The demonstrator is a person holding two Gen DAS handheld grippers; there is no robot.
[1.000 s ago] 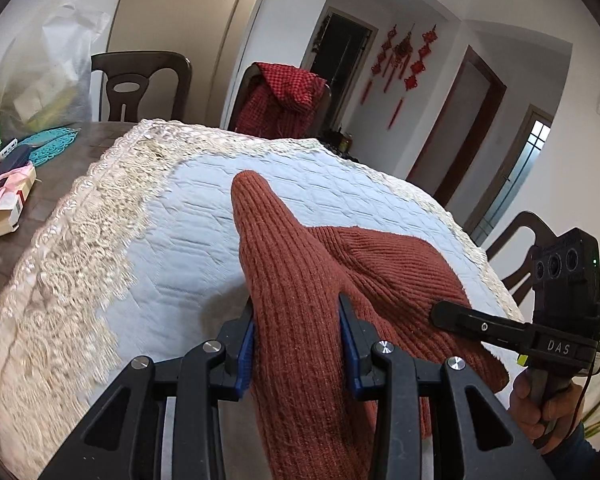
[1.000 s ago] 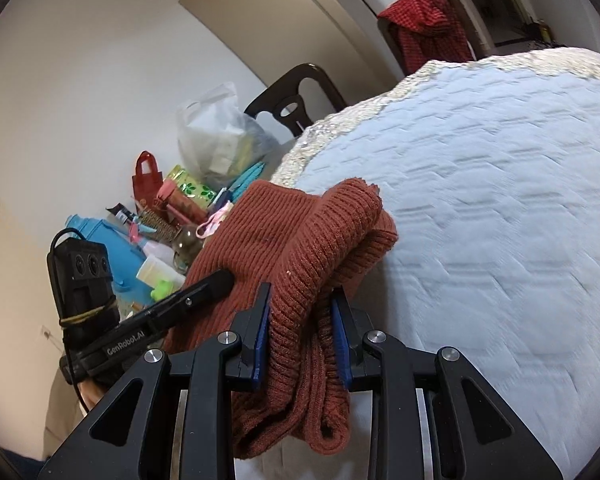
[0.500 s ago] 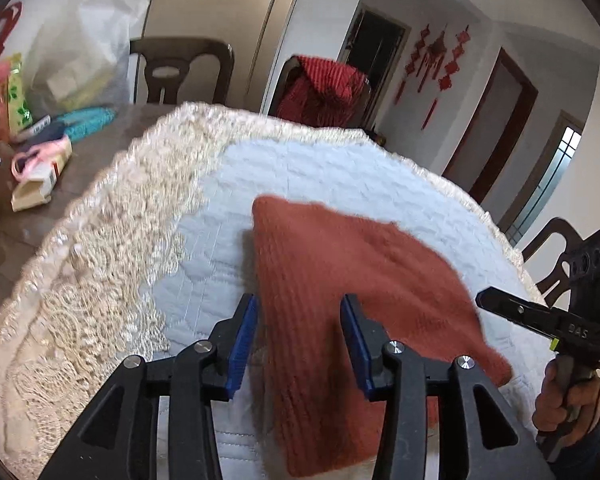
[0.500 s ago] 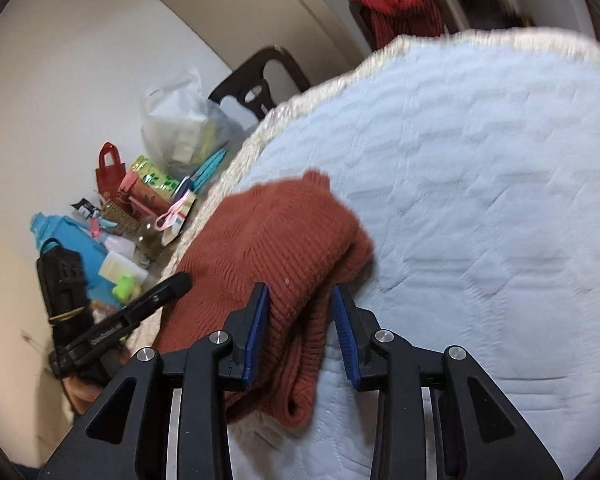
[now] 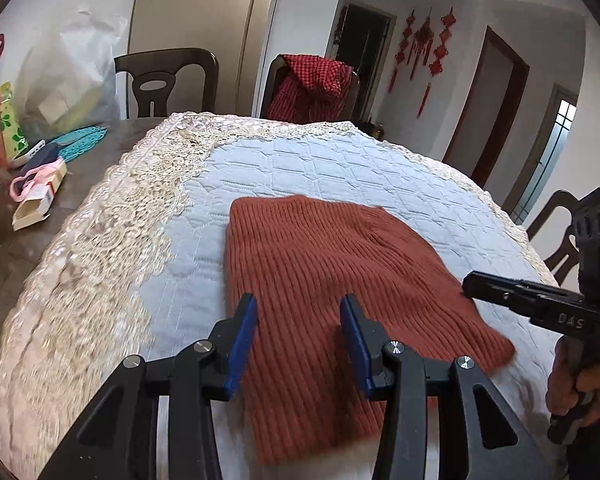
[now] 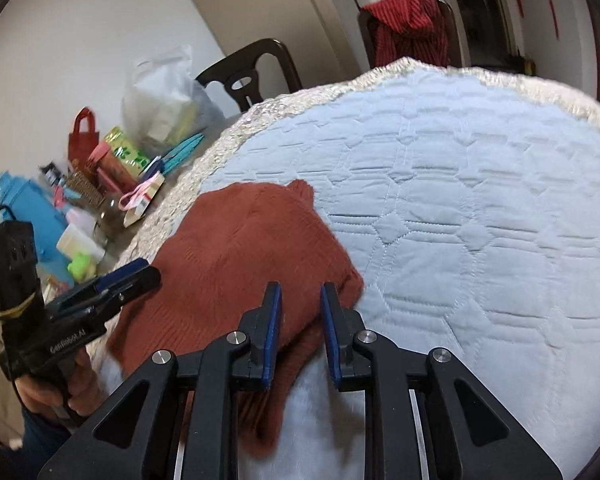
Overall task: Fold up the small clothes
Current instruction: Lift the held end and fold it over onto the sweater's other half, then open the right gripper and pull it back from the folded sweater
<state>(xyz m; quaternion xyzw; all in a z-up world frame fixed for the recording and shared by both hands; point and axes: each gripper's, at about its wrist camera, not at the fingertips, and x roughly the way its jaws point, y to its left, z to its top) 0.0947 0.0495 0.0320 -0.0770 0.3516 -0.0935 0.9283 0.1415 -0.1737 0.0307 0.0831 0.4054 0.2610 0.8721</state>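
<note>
A rust-red ribbed knit garment (image 5: 324, 264) lies folded and flat on the pale blue quilted cloth (image 5: 340, 168) with its lace border. My left gripper (image 5: 299, 304) hovers over the garment's near edge, open, with nothing pinched between its blue pads. In the right wrist view the same garment (image 6: 240, 248) lies left of centre. My right gripper (image 6: 301, 290) stands over its right edge with a narrow gap, its jaws closing, and the pads do not press on the knit. Each gripper shows in the other's view: the right gripper (image 5: 470, 282) and the left gripper (image 6: 140, 274).
Clutter fills the bare wooden table on the left: a white plastic bag (image 5: 68, 76), a small box (image 5: 36, 204), a blue bottle (image 6: 32, 208). Dark chairs (image 5: 164, 80) stand behind, one draped with a red checked garment (image 5: 312, 88). The quilted cloth stretches far and right.
A second ago both grippers held the garment up in a bunch. Both have let go and it now lies flat on the cloth. The right jaws have narrowed since half a second ago.
</note>
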